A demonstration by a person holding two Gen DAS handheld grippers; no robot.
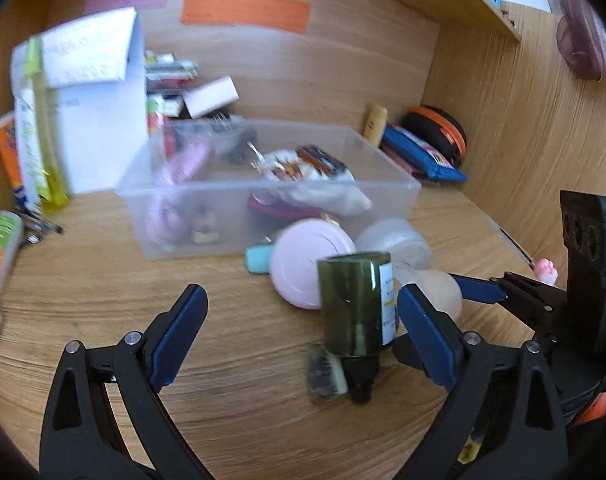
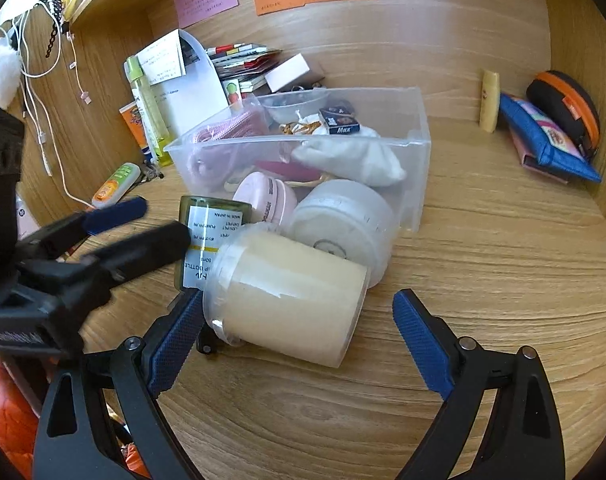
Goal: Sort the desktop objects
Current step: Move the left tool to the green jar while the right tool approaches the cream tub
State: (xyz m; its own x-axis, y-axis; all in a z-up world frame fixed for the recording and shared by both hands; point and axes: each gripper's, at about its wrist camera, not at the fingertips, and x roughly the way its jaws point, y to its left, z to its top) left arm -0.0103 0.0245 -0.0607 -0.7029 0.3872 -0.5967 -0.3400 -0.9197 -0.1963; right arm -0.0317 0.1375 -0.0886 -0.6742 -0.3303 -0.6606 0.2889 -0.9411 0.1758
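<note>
A dark green bottle with a white label lies on the wooden desk, between the wide-open fingers of my left gripper, close to the right finger. It also shows in the right wrist view. A cream jar lies on its side between the open fingers of my right gripper, touching the left finger. A pink round case and a white round tub lie in front of a clear plastic bin that holds several small items.
Papers, a yellow bottle and an orange-green tube stand at the left. A blue pouch, a black-orange case and a small cream tube sit at the back right. White cables hang on the left wall.
</note>
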